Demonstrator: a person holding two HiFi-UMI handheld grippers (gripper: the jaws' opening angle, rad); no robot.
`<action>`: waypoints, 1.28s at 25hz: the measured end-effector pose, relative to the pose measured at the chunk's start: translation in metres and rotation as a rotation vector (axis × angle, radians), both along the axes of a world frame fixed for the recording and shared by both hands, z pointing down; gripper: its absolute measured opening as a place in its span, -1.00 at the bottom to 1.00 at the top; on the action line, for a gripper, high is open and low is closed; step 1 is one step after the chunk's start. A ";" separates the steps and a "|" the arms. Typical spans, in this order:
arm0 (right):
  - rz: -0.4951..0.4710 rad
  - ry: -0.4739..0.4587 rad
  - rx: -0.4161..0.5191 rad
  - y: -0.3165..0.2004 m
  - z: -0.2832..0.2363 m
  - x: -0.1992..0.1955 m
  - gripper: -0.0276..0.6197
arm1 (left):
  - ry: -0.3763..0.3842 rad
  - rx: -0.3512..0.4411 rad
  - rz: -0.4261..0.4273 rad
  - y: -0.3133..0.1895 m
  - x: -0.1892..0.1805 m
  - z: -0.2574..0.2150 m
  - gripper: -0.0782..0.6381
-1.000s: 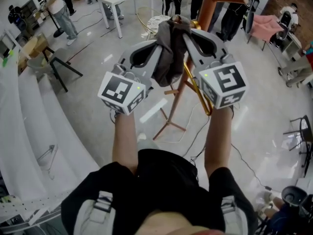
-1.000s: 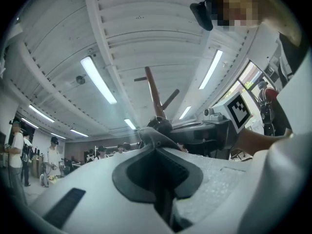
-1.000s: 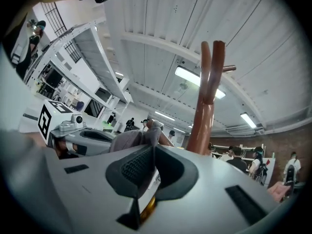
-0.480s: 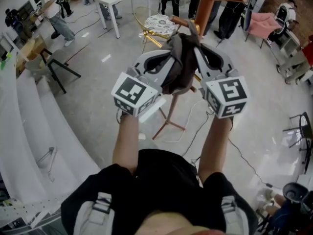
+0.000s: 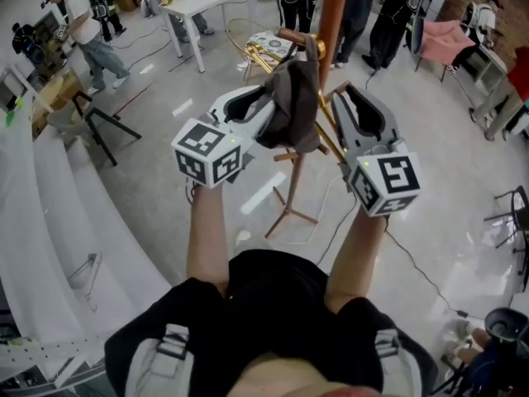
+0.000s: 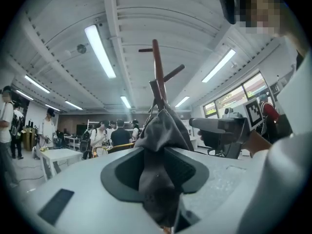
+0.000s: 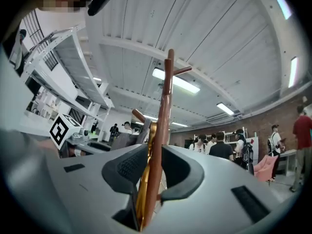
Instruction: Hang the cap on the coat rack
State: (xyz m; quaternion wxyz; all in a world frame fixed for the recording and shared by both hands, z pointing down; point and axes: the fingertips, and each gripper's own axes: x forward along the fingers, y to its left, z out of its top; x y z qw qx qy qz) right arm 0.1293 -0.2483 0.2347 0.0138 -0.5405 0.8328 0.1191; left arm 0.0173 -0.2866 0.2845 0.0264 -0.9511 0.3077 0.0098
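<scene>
While both forearms reach up and forward side by side, the left gripper is releasing: its jaws are opening, with the dark cloth of the cap hanging loose between them. Beyond its tips, the cap's top sits at a peg of the coat rack. Just right of the cap, the right gripper is opening too and grips nothing; the rack's pole shows through its gap.

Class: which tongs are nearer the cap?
Left. The cap hangs between the left tongs' opening jaws. The right tongs, also opening, stand beside it, with the rack pole between their jaws.
</scene>
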 end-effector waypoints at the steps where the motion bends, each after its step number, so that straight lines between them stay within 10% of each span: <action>1: 0.005 -0.038 0.016 0.002 -0.002 0.006 -0.70 | -0.013 -0.012 0.004 -0.001 -0.003 0.002 -0.46; 5: 0.046 -0.141 0.036 0.008 0.001 0.028 -0.85 | -0.007 -0.019 0.072 0.010 -0.016 -0.005 -0.37; 12: 0.114 -0.204 -0.014 0.002 0.017 0.038 -0.91 | 0.401 0.105 0.081 0.032 -0.040 -0.078 -0.47; 19: 0.139 -0.174 -0.028 0.005 0.023 0.029 -0.93 | 0.264 0.105 -0.100 0.026 -0.007 -0.063 -0.78; 32: 0.155 -0.156 -0.058 0.009 0.037 0.032 -0.93 | 0.228 0.073 -0.120 0.030 0.019 -0.044 -0.78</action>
